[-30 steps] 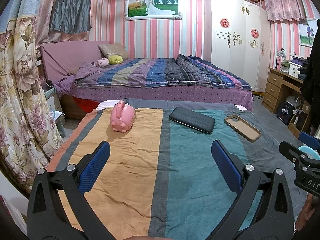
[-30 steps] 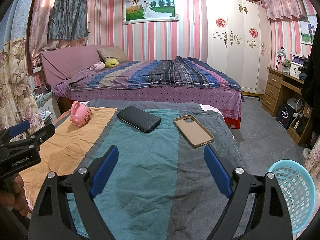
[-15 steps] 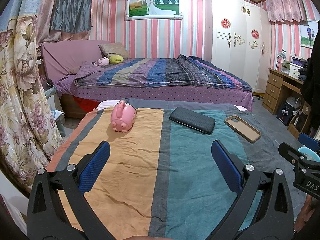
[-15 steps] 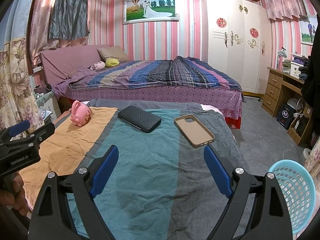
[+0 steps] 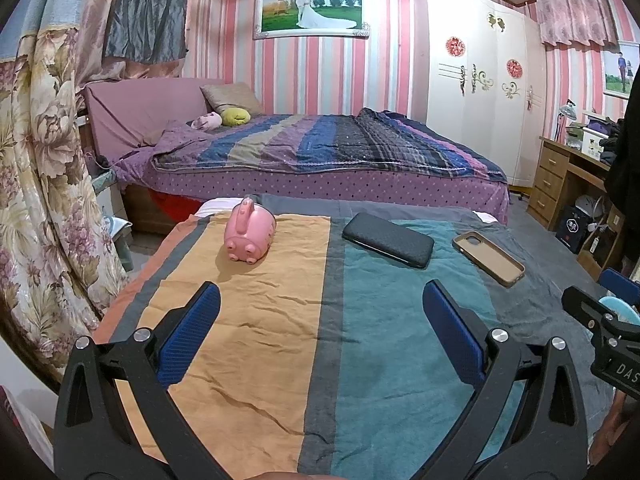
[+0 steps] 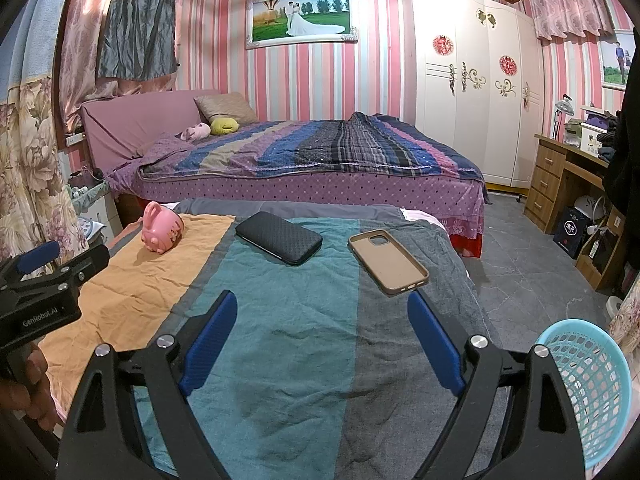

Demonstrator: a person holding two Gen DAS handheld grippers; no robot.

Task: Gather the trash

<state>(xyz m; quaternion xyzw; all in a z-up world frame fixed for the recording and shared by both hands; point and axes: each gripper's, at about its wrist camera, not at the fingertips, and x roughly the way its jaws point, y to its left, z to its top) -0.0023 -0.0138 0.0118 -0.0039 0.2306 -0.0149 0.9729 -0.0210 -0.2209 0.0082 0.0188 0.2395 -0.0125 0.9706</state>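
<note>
Cutting across the bottom of both wrist views, the black gripper frames hide the near edge of the striped cloth (image 5: 248, 344) that covers the low surface. What lies under that cloth cannot be told. The light-blue mesh basket (image 6: 588, 384) stands on the floor off the cloth's right edge; the right wrist view clips its lower side, and in the left wrist view only a sliver of its rim shows behind the other gripper. A hand (image 6: 28, 392) at the left border of the right wrist view is mostly out of frame.

The left gripper (image 5: 320, 332) hangs over the near middle of the cloth, its blue pads (image 5: 188, 332) spread wide apart, nothing between them and nothing touched. The right gripper (image 6: 320, 340) hangs over the teal and grey stripes, its jaws likewise wide apart and empty.

Along the far edge of the cloth lie three things, all apart from one another and from both grippers: a pink pig figure (image 5: 250, 236) on the orange stripe toward the far left corner, a black textured case (image 5: 388, 240) on the teal stripe at the middle, and a tan phone case (image 6: 388, 262) lying open side up toward the far right corner. Its inside looks empty.
</note>
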